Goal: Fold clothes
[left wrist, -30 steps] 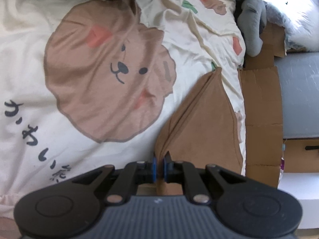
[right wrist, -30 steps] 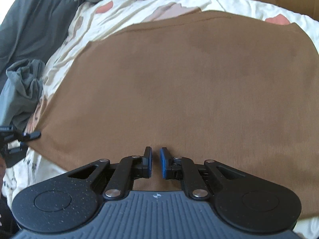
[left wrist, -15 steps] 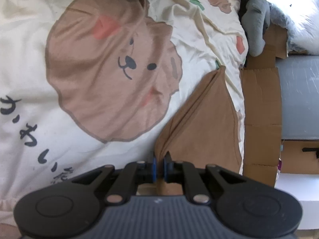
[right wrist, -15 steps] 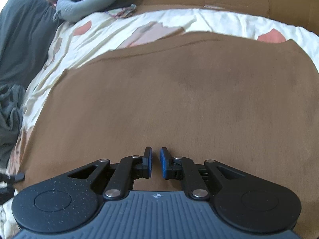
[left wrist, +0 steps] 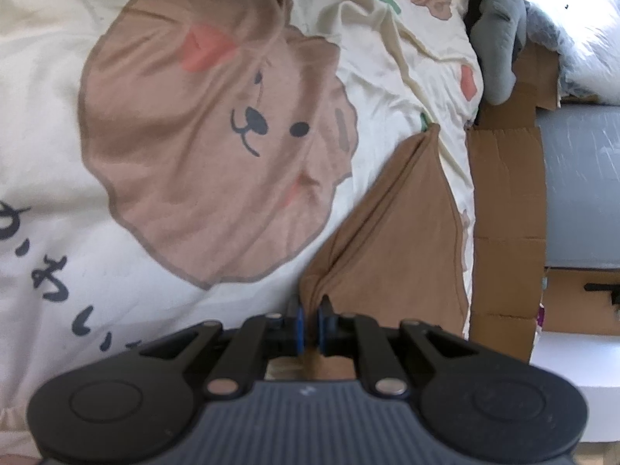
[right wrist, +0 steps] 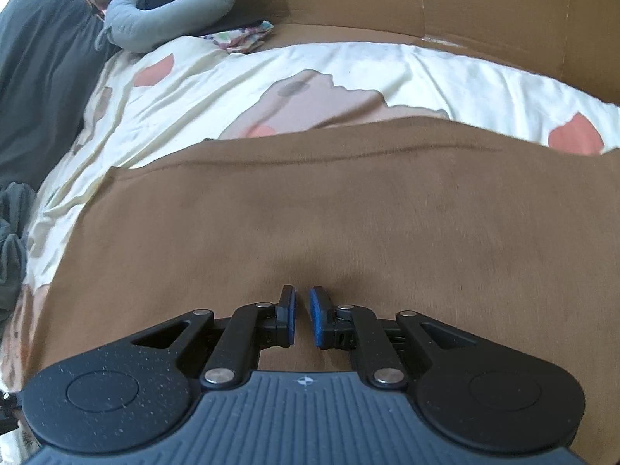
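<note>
Left gripper (left wrist: 309,327): nearest item in the left wrist view. Black arms, blue pads, jaws pinched together on a corner of the brown garment (left wrist: 391,240). The cloth bunches into folds right at the pads and rises away from them as a narrow, creased wedge toward the far right.

Right gripper (right wrist: 302,317): nearest item in the right wrist view. Jaws nearly together with a narrow gap between the blue pads; brown cloth shows in the gap and puckers just ahead of the tips, so it appears clamped on an edge of the brown garment (right wrist: 329,209).

Brown garment: spread wide and mostly flat across the bed in the right wrist view, its far edge running straight from left to right with a seam line just inside it.

Bedsheet (left wrist: 391,62): cream, wrinkled, lying under the garment. Printed with a large tan bear face (left wrist: 217,131), dark lettering at the near left, and small coral and green patches.

Cardboard (left wrist: 503,209): flat brown panels along the right side of the bed; in the right wrist view it stands behind the far edge of the sheet.

Grey cushion (right wrist: 170,19): curved, at the far left corner of the bed, with a small patterned cloth (right wrist: 240,38) beside it.

Dark grey fabric (right wrist: 35,85): piled along the left side of the bed.

Containers: cannot tell whether any cardboard forms a box; contents not visible.
</note>
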A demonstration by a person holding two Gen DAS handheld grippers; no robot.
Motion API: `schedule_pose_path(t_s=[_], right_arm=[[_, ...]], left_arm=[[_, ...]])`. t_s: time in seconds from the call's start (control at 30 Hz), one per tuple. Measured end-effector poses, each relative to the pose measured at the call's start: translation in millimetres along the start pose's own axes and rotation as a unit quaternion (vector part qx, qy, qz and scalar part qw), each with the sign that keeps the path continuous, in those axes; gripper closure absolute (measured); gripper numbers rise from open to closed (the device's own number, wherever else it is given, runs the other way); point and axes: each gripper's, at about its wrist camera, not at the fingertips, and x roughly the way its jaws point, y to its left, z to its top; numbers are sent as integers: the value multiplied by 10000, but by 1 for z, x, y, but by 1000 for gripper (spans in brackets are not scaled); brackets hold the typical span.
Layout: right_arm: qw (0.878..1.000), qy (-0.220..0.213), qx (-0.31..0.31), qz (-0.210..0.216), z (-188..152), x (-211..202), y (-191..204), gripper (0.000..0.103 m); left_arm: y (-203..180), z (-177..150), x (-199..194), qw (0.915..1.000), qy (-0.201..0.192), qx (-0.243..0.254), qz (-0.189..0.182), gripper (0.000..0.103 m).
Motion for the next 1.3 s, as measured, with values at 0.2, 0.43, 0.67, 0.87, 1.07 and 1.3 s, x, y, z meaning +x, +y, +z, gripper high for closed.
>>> schedule_pose_path(t_s=[0.2, 0.43, 0.67, 0.87, 1.07, 1.3], right_arm=[[10000, 32, -41, -83, 16, 11, 0, 91], [9991, 147, 319, -248, 51, 32, -1, 91], [9989, 25, 342, -328, 77, 49, -3, 91], [9995, 132, 257, -159, 82, 44, -3, 74], [9994, 183, -246, 142, 82, 10, 6, 56], [9975, 155, -508, 456, 69, -35, 16, 50]], left_arm=[[1, -1, 1, 9999, -11, -24, -97, 96], [-4, -5, -3, 9995, -133, 23, -270, 96], [-17, -5, -10, 9988, -170, 235, -399, 96], [-33, -5, -15, 9984, -167, 340, -410, 96], [-58, -8, -20, 9969, -207, 528, -540, 96], [-90, -13, -21, 9953, -134, 803, -515, 96]])
